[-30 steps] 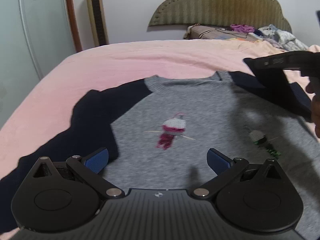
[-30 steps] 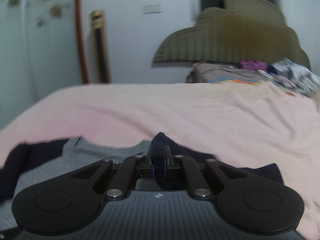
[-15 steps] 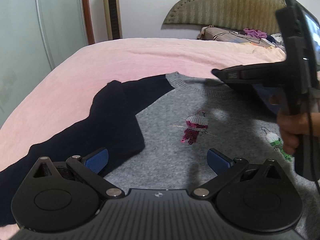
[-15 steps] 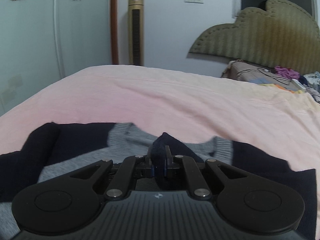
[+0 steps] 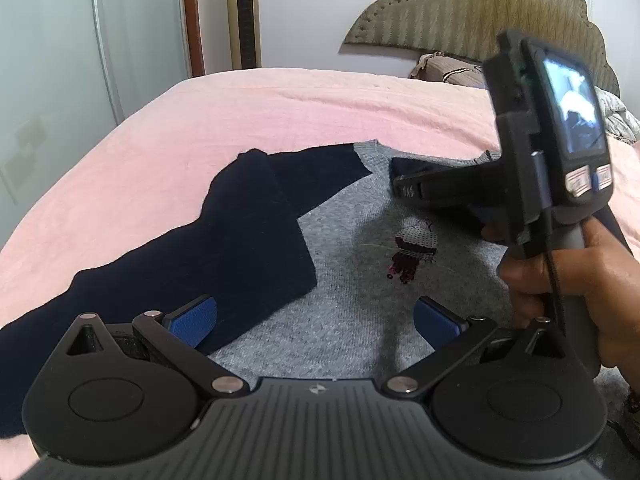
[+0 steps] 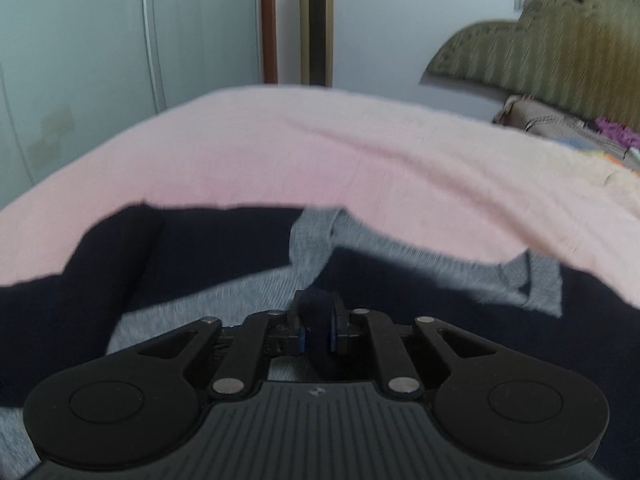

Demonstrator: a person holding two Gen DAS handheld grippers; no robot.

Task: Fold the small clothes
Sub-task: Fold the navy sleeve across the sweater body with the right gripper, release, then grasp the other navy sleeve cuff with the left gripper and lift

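Left wrist view
Sweater: a small grey sweater (image 5: 352, 320) with navy sleeves lies spread flat on the pink bedsheet (image 5: 280, 120), its neckline towards the headboard (image 5: 472, 12).
Left sleeve: the navy left sleeve (image 5: 248, 240) lies folded in over the sweater's chest, on the side away from the person's hand.
Motif: a small knitted figure (image 5: 412, 252) sits near the middle of the sweater's chest.
Left gripper: the left gripper (image 5: 316, 316) hangs just above the sweater's lower part, blue pads spread wide, nothing between them.
Right gripper: the right gripper (image 5: 400, 184) reaches in over the sweater's neckline, gripped by the person's hand (image 5: 560, 280); a bit of navy cloth shows at its tip.

Right wrist view
Right gripper: the right gripper (image 6: 316, 328) has its fingers nearly together, pinching a fold of the navy right sleeve (image 6: 316, 308); the jaws have just eased apart slightly, and the cloth is between the pads.
Sleeve position: the pinched sleeve stands over the sweater (image 6: 240, 300) chest, just below its grey collar (image 6: 312, 236).
Bedsheet: the pink bedsheet (image 6: 320, 152) stretches beyond the sweater's collar towards the headboard (image 6: 540, 44).
Focus: this view is somewhat blurred.
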